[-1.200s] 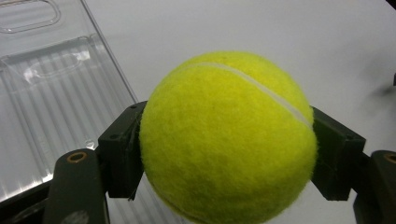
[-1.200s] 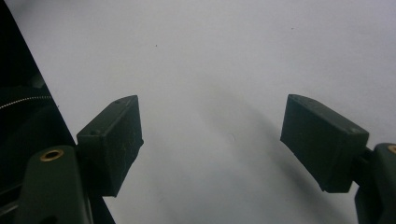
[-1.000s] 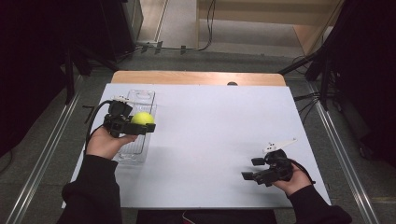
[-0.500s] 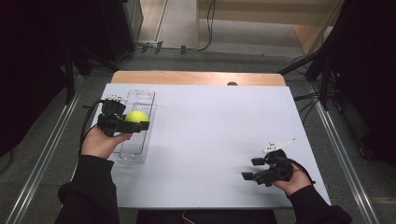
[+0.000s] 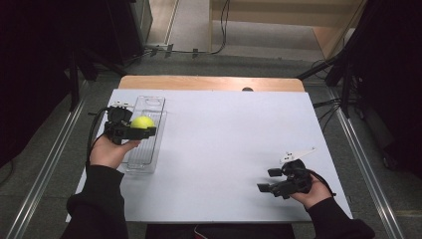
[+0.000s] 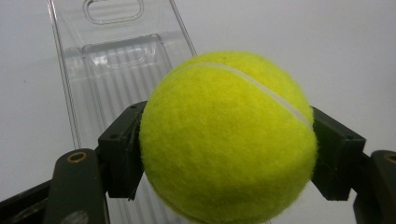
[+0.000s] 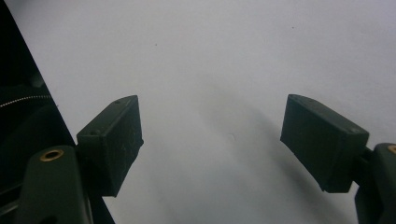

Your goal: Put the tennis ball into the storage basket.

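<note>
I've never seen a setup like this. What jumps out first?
The bright yellow-green tennis ball, clamped in the left gripper, hangs above a clear plastic tray at the white table's left side. At the near right, the right gripper rests open with nothing between its jaws.

no readable text, labels or signs

You wear dark long sleeves (image 5: pixel 97 199) bunched at the wrists. Your left gripper (image 5: pixel 144 131) is black, with a black cable (image 5: pixel 94 130) looping behind it. Your right gripper (image 5: pixel 266 180) carries a pale three-cornered plate (image 5: pixel 297 154); its blocky dark pads (image 7: pixel 114 140) sit above brass-ringed screw holes (image 7: pixel 51 154).
</note>
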A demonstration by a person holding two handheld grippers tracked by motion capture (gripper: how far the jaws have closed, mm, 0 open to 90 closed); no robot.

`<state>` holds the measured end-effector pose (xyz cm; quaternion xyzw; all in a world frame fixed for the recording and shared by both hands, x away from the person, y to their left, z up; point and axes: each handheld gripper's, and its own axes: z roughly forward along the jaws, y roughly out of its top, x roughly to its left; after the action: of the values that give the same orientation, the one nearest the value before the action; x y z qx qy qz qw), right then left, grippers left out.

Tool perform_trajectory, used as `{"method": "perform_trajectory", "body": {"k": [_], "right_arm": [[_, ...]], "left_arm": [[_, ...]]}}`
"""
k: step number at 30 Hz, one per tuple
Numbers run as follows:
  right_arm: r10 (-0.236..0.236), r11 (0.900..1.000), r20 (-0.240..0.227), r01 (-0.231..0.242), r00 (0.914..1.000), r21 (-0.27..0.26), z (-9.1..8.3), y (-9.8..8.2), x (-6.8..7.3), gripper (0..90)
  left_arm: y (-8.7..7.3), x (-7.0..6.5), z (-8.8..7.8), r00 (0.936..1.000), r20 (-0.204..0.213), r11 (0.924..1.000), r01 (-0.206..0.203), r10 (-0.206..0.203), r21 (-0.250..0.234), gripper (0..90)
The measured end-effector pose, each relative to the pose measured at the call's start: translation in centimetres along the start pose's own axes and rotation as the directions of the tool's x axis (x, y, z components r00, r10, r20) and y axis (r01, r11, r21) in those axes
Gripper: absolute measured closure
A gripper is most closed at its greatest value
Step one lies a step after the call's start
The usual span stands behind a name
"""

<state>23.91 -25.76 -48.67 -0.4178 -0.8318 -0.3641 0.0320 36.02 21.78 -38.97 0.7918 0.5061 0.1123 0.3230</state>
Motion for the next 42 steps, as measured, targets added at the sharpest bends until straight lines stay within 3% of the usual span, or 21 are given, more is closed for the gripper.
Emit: {"method": "perform_trajectory", "body": {"k": [11,30,42], "right_arm": [[-0.002,1.000,0.001,0.002,1.0000,0.003,0.0,0.0,0.0,18.6],[0.001,1.000,-0.001,-0.001,1.0000,0.005,0.1,0.0,0.0,18.6],[0.000,1.000,-0.001,0.000,1.0000,0.006,0.1,0.0,0.0,18.6]], "left_arm": [[-0.2,0.6,0.6,0.9989,-0.046,0.9998,-0.003,0.002,-0.019,26.3],[-0.5,1.8,2.7,0.9973,-0.061,0.9992,0.040,-0.040,-0.004,26.2],[-0.6,2.1,3.7,0.9965,-0.072,0.9988,0.045,-0.044,0.015,26.0]]}}
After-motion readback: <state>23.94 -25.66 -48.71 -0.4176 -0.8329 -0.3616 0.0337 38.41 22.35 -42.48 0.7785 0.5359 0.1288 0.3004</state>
